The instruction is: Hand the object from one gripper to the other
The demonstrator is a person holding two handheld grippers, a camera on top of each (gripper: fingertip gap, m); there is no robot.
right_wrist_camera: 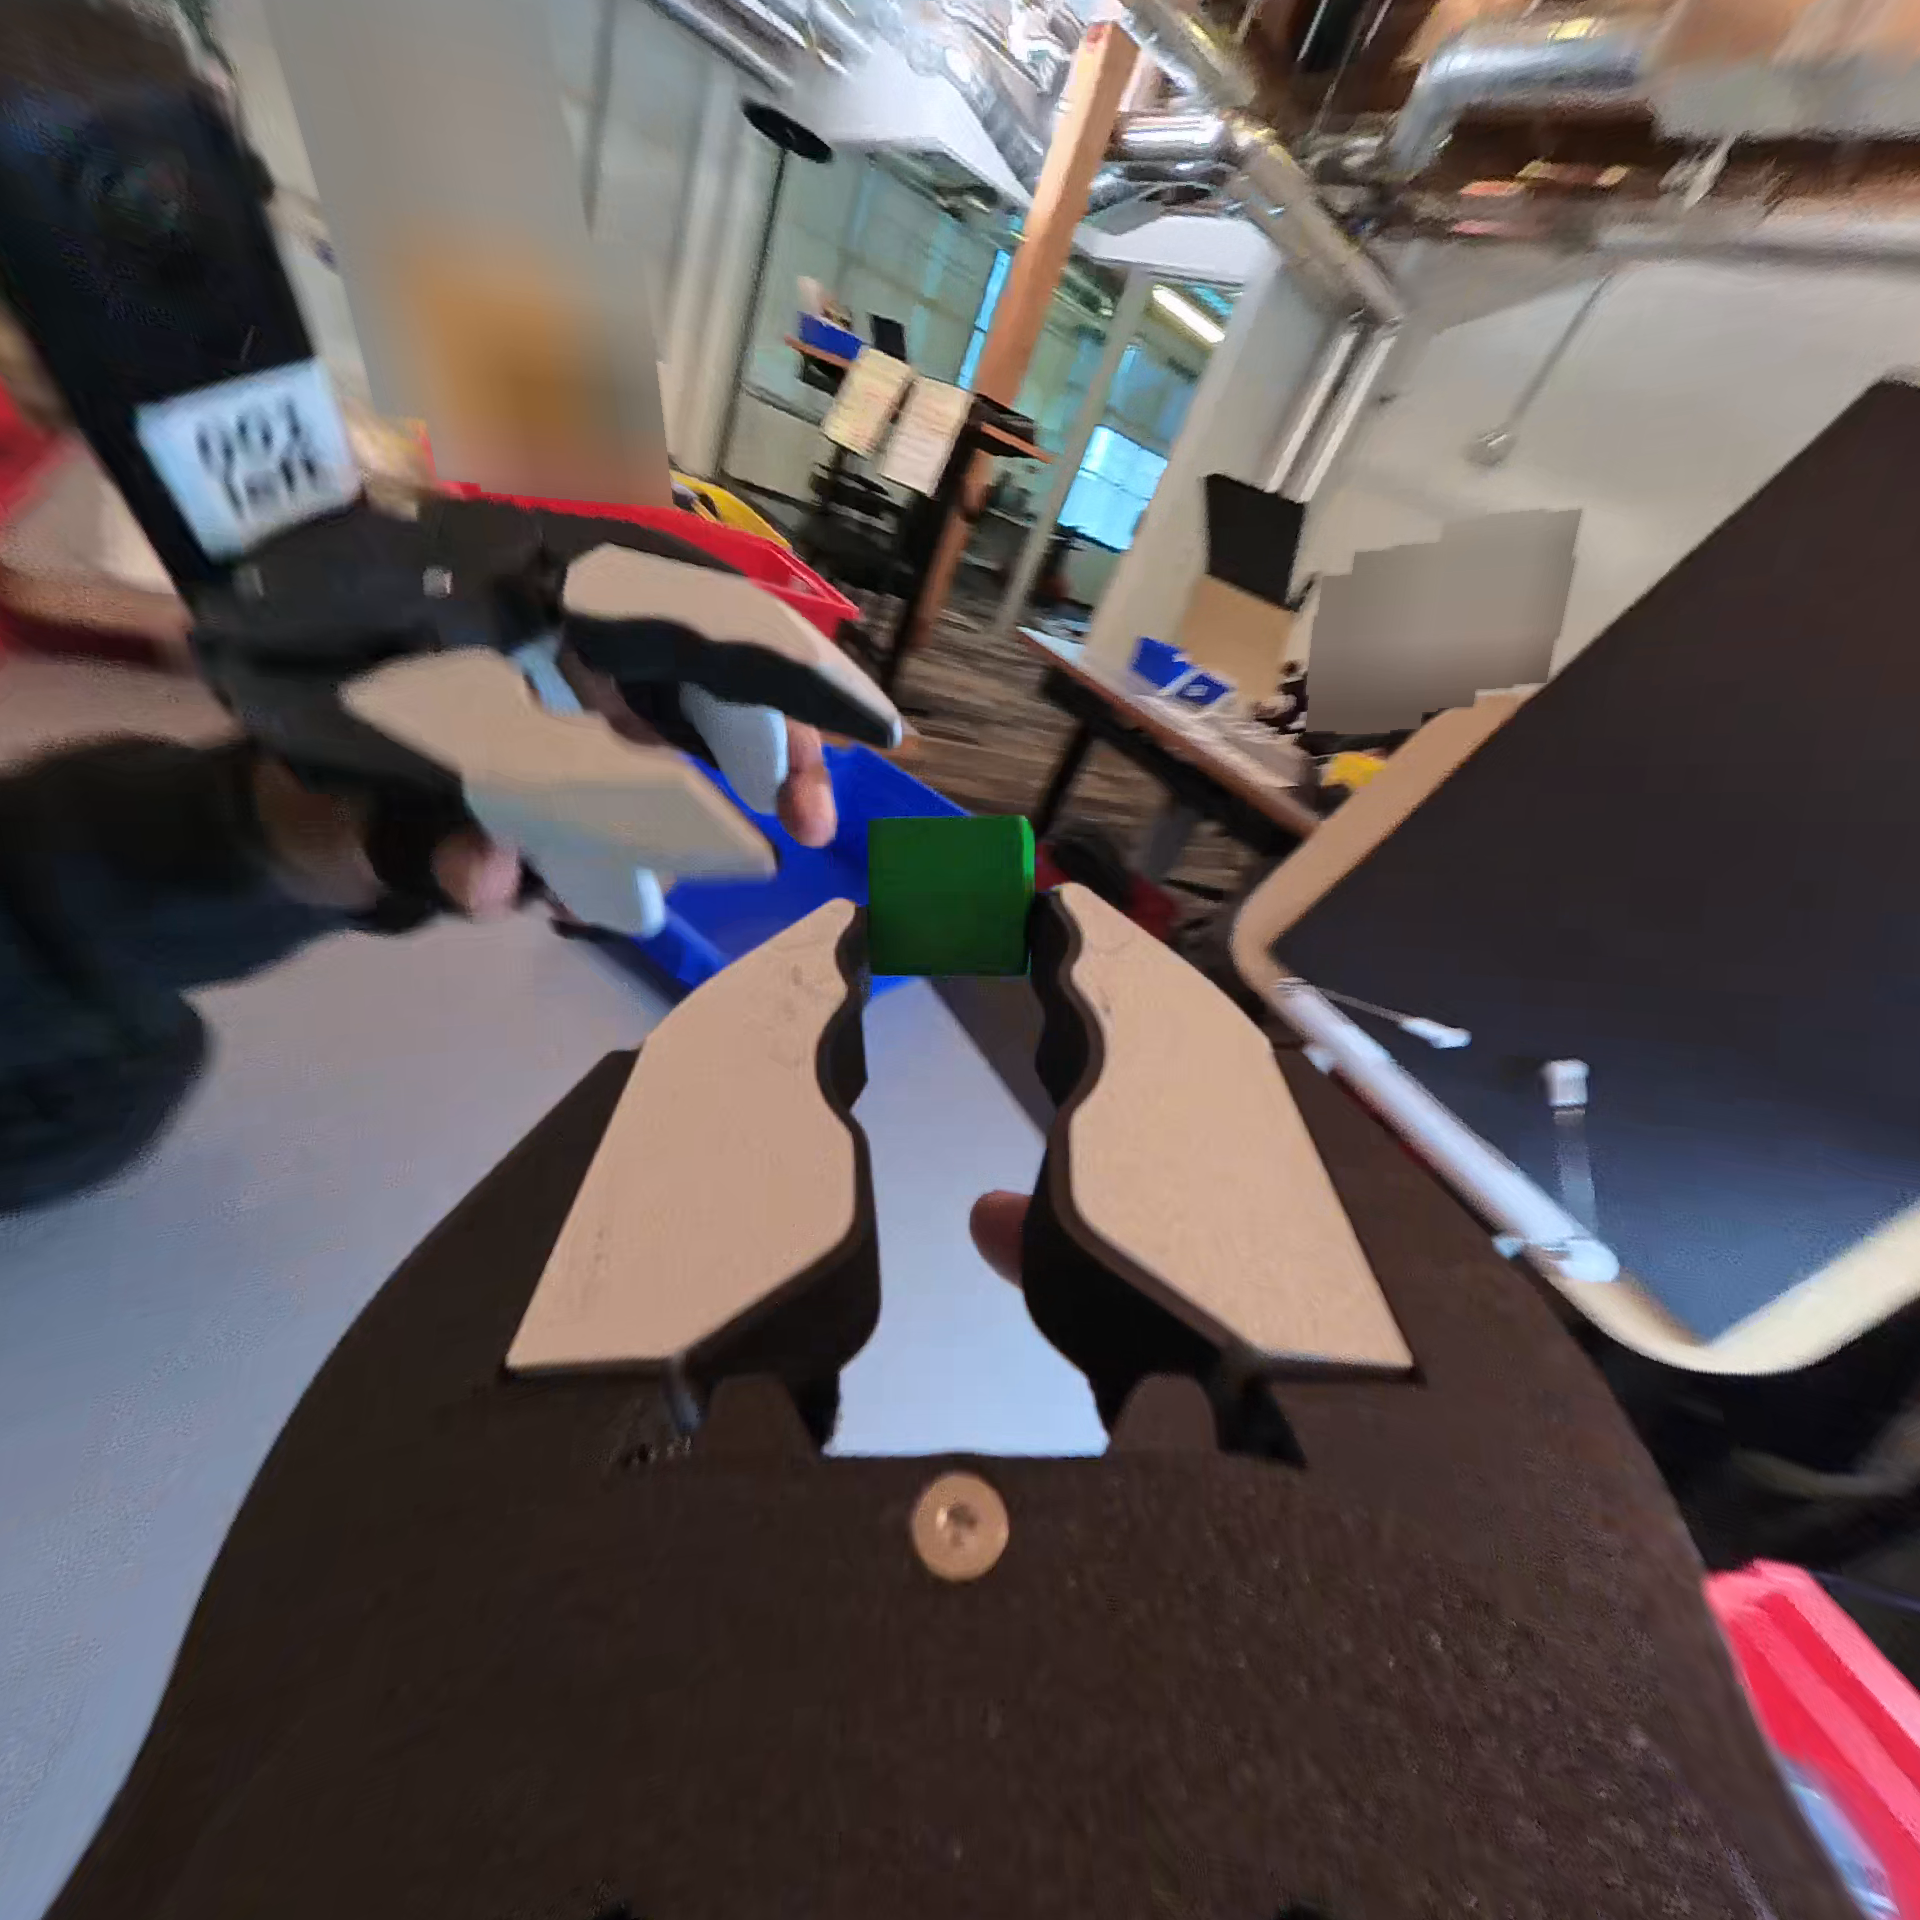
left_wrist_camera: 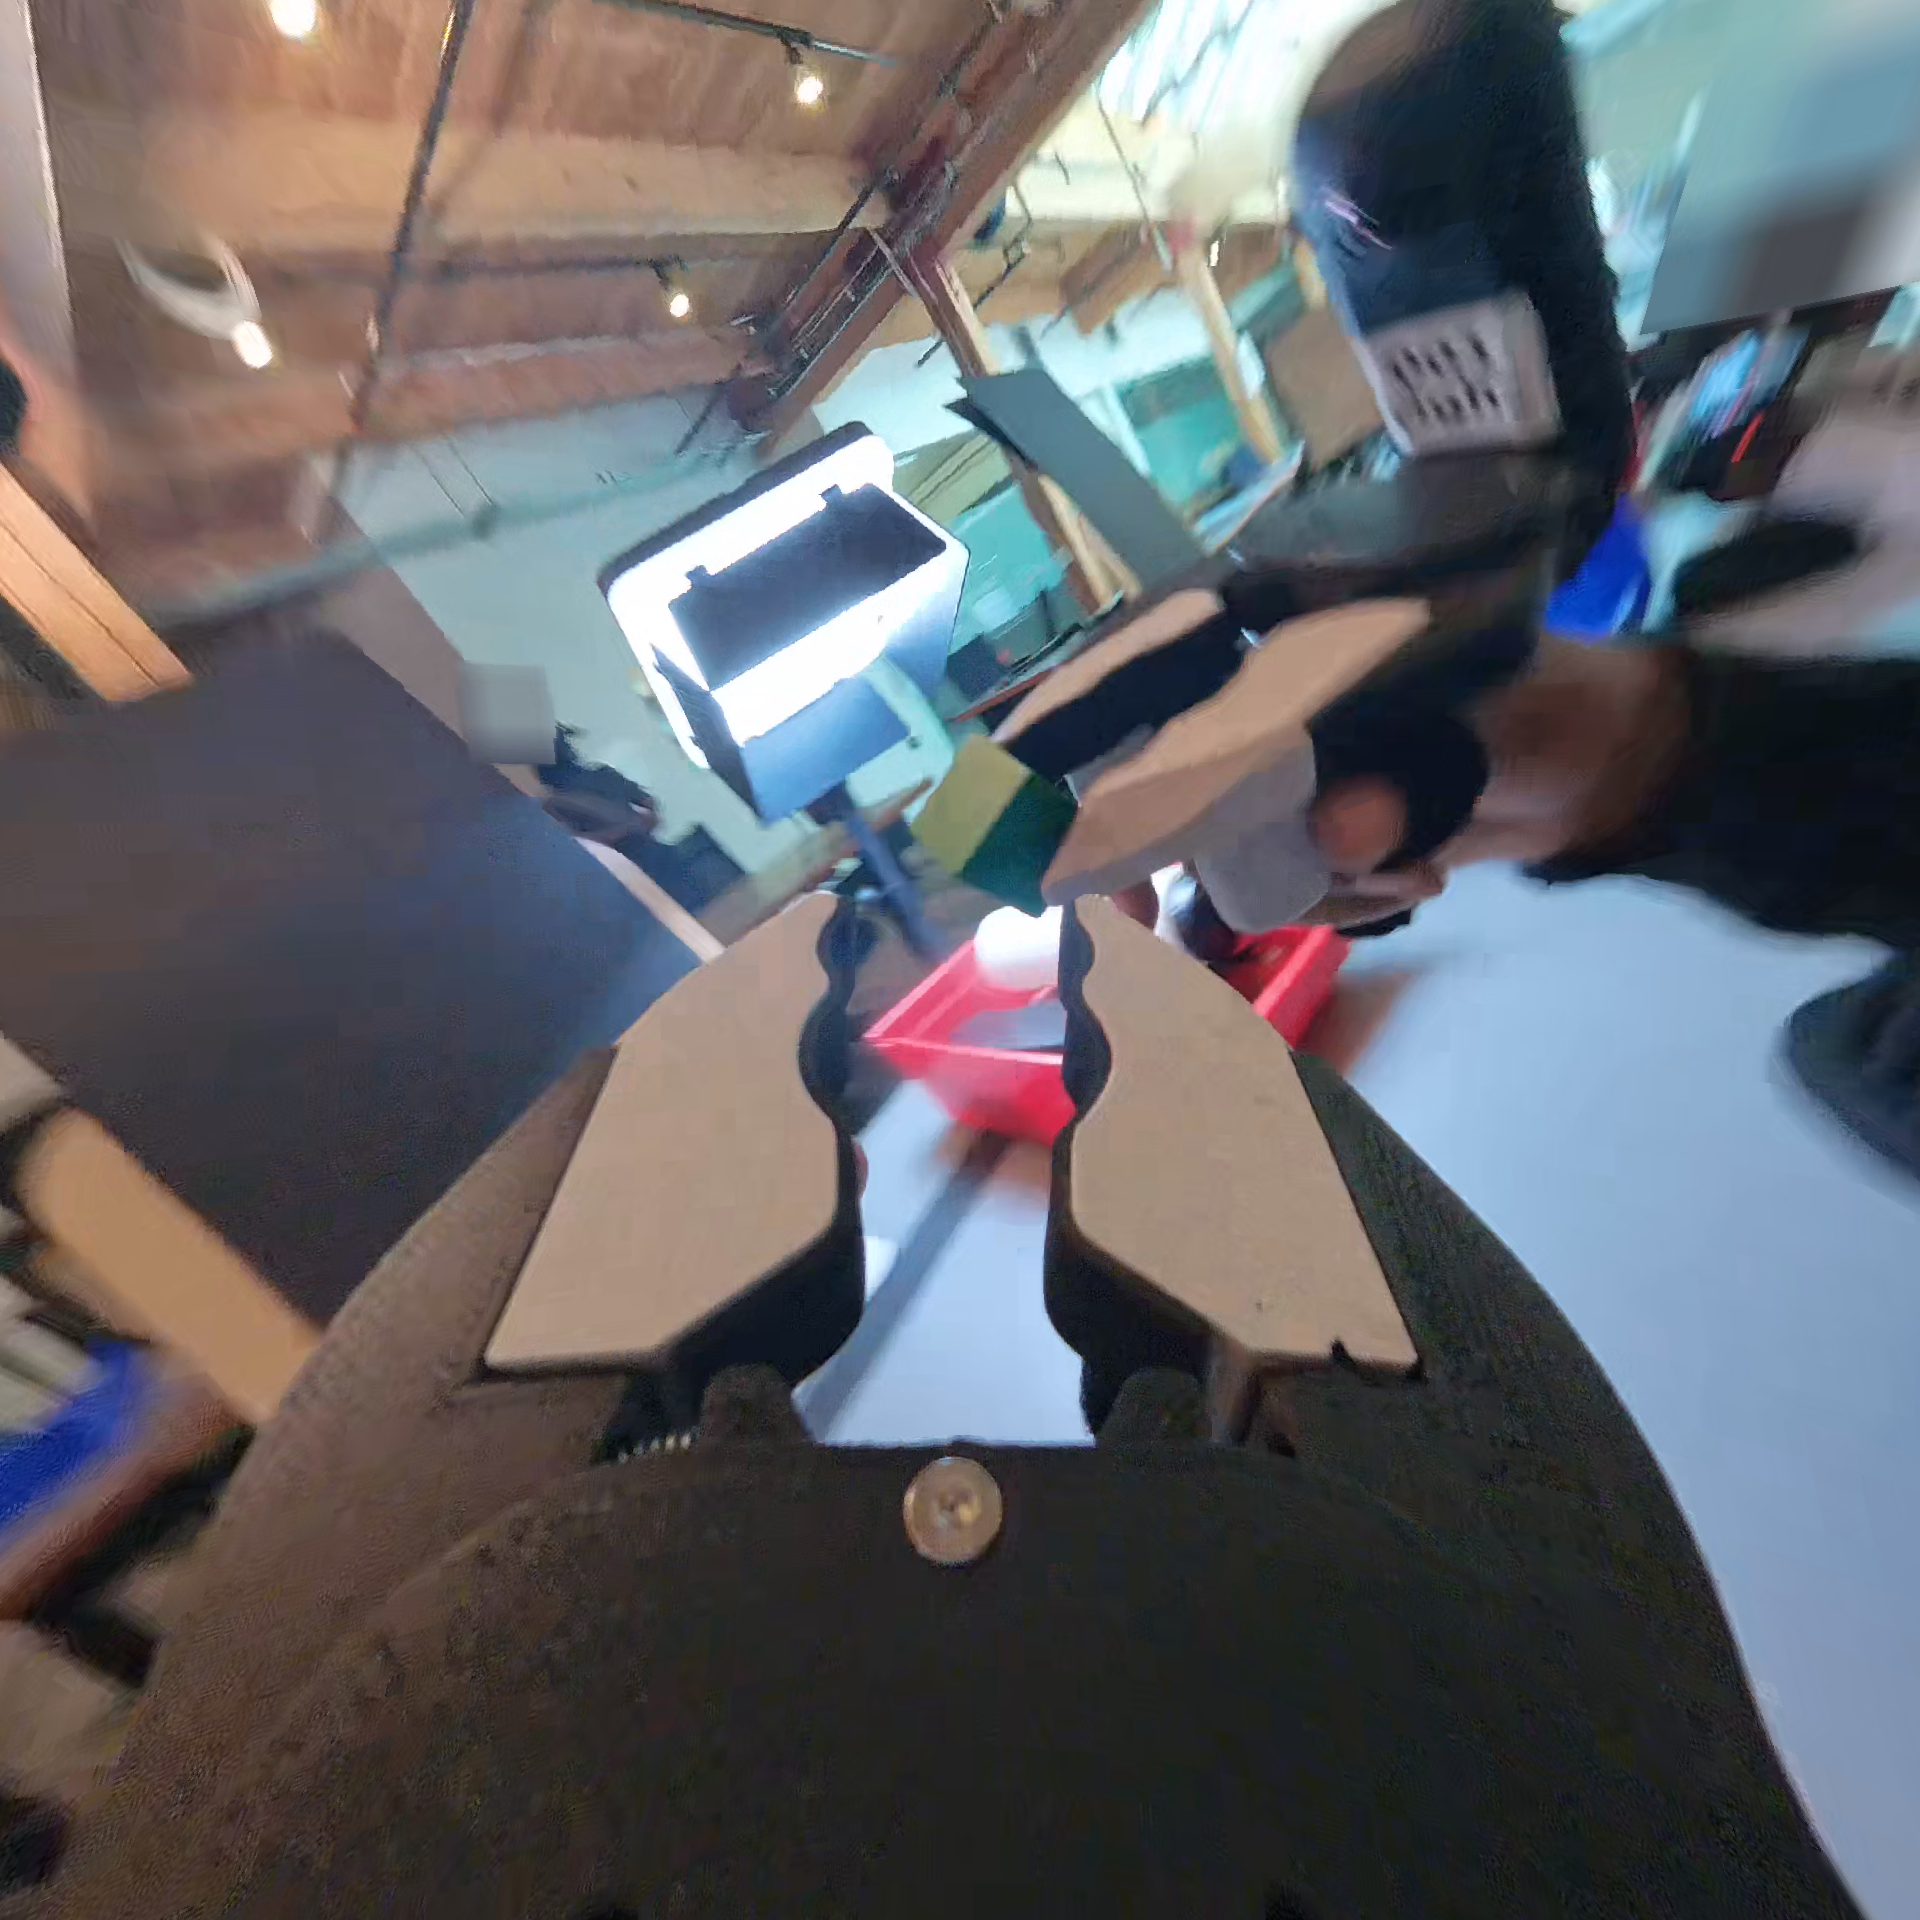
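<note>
A: Start on the left. How does the left gripper [left_wrist_camera: 954,914] stand?

B: Its jaws are parted with nothing between them. In the left wrist view the gap shows only a red bin [left_wrist_camera: 997,1049] on the pale table [left_wrist_camera: 1558,1195] below.

A: And the green cube [right_wrist_camera: 950,896]?

B: It sits pinched at the very tips of the right gripper [right_wrist_camera: 948,906], one flat face against each finger, lifted clear of the table. Most of the cube sticks out past the fingertips.

A: How do the two tools lie to each other?

B: From the right wrist view, the left gripper [right_wrist_camera: 831,790] is up and to the left of the cube, its tips near the cube but apart from it, with a blue bin [right_wrist_camera: 769,894] behind. From the left wrist view, the right gripper [left_wrist_camera: 1049,831] comes in from the right, and the cube [left_wrist_camera: 992,821] hangs just above the left gripper's open tips, not touching them.
</note>
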